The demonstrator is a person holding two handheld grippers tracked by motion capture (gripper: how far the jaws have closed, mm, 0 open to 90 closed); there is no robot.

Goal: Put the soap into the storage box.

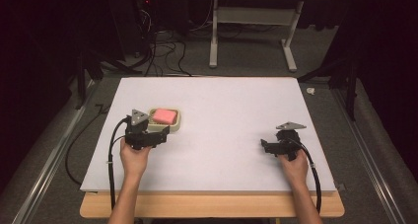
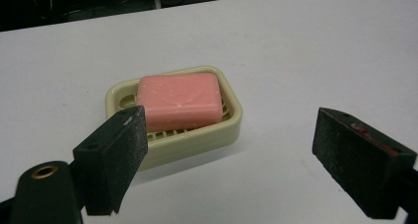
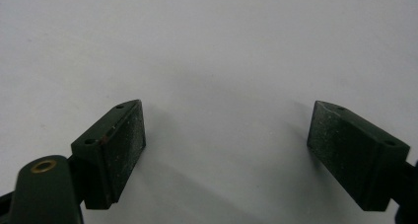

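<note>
Here we see the left gripper (image 2: 231, 150), jaws spread, just short of the soap dish (image 2: 224, 130); its pink soap (image 2: 178, 100) lies crosswise, far from the right gripper (image 1: 270, 146), which is likewise released.

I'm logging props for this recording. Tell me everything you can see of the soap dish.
The dish is a pale yellow-cream rounded rectangle, plastic by its look, with a raised rim and a slotted floor. It sits flat and upright on the white table, on its left half. A pink soap lies in it, covering most of the floor. The open left claw is just short of it, not touching.
</note>
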